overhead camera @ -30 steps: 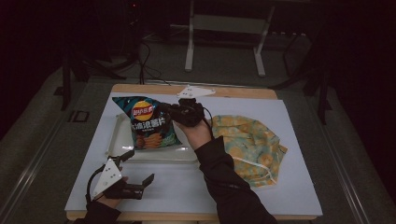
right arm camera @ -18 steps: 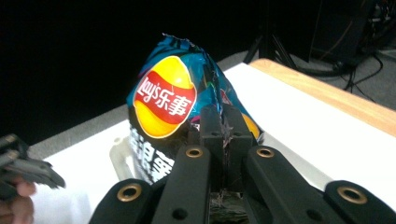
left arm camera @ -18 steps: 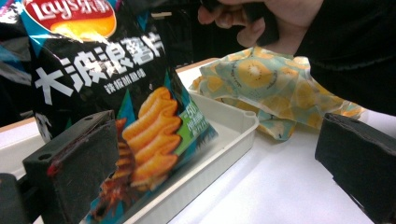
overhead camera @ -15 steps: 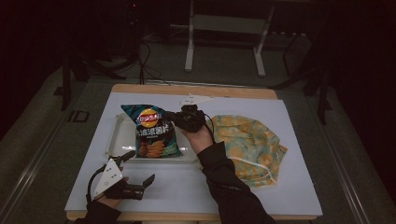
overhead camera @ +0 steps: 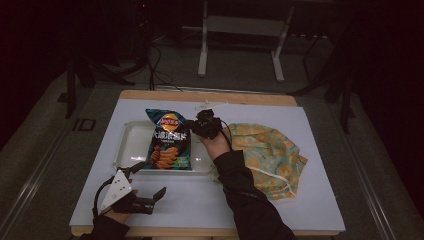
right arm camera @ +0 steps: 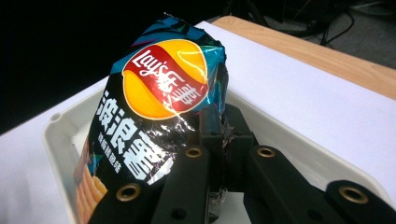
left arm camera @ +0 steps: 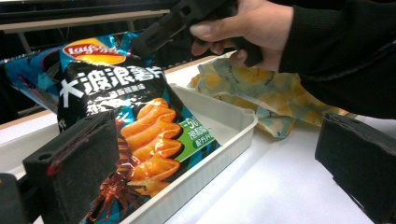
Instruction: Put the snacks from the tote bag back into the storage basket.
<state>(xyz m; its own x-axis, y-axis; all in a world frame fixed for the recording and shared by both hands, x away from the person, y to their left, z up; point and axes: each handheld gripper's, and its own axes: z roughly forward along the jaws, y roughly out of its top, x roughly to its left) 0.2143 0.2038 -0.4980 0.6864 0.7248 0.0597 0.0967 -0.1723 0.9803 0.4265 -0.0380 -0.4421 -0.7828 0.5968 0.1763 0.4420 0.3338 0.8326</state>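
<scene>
A blue and black bag of crisps (overhead camera: 169,142) lies lengthwise in the white tray (overhead camera: 129,147), its lower end on the tray floor and its top edge lifted. My right gripper (overhead camera: 196,126) is shut on the bag's upper right edge (right arm camera: 212,123); the foil is pinched between its two black jaws. From the left gripper view the bag (left arm camera: 126,121) leans up out of the tray (left arm camera: 219,140) with the right hand above it. My left gripper (overhead camera: 159,195) rests near the table's front edge, jaws wide apart, nothing between them.
A yellow and teal patterned cloth bag (overhead camera: 270,155) with a white strap lies to the right of the tray. The white mat (overhead camera: 310,210) covers the wooden table. A small white item (overhead camera: 210,106) lies behind the tray.
The right gripper has come down and toward me with the crisp bag, lowering it into the tray. The left gripper has stayed put.
</scene>
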